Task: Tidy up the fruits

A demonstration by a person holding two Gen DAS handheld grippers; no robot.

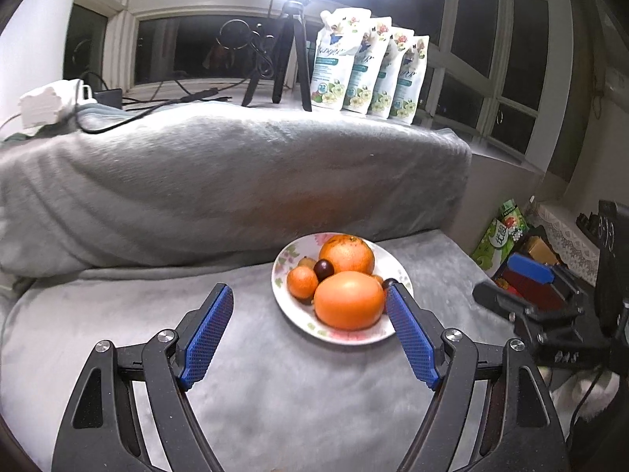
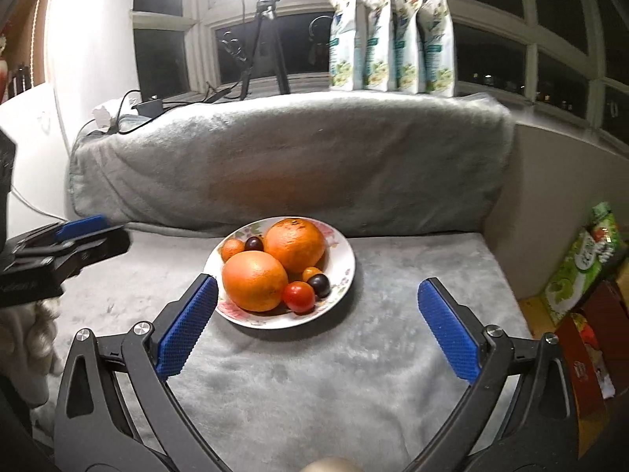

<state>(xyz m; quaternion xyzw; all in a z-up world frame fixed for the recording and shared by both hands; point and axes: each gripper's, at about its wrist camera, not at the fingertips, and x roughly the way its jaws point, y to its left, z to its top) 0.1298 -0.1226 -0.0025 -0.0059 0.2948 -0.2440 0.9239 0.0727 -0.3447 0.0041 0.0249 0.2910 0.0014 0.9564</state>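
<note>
Left claw (image 1: 308, 295) hangs low over the grey blanket (image 1: 275, 393), blue pads spread wide with nothing between them, its right pad (image 1: 409, 330) crossing the near edge of the plate (image 1: 291, 306). Right claw (image 2: 316, 295) too, jaws wide apart and empty, left pad (image 2: 188, 322) just at the plate's rim, the right one out over bare blanket. And there's the fruit, all on that flowered plate in the middle of the seat: two big oranges, one in front (image 2: 254, 281), one behind (image 2: 295, 244), touching each other. A red tomato (image 2: 299, 295) sits at the front edge, a dark plum (image 2: 319, 284) beside it, another plum (image 2: 254, 243) and a small orange fruit (image 2: 232, 249) toward the back. Behind it rises the blanket-draped cushion (image 1: 220, 181), then the windowsill with four white pouches (image 1: 365, 63), a tripod (image 1: 287, 51) and a glaring lamp.
</note>
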